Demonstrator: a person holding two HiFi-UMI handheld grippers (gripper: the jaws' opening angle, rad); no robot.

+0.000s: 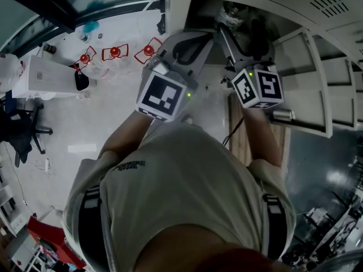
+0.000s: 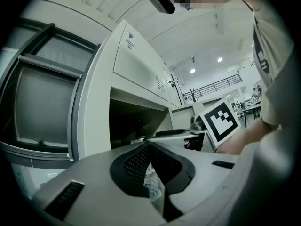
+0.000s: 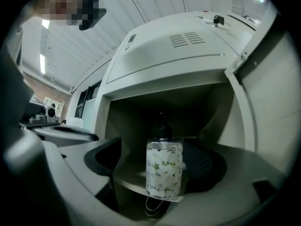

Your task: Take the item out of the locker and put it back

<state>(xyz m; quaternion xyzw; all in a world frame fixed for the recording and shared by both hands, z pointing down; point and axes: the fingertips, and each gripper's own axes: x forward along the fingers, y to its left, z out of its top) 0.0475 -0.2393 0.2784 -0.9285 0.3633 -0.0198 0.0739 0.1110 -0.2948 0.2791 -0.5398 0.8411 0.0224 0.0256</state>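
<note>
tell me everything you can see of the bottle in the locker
The bottle is clear and round, with a white flower pattern and a black pump top. It stands upright at the front edge of the locker shelf, between the open jaws of the right gripper. Neither pad clearly presses on it.

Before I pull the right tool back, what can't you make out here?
- Pump bottle: its pump head is lost against the dark locker interior, right gripper view.
- Pale crumpled bit seen past the shut left tool, left gripper view: too little shows to name it.
- Thin loop under the bottle, right gripper view: cut off by the right tool.
</note>
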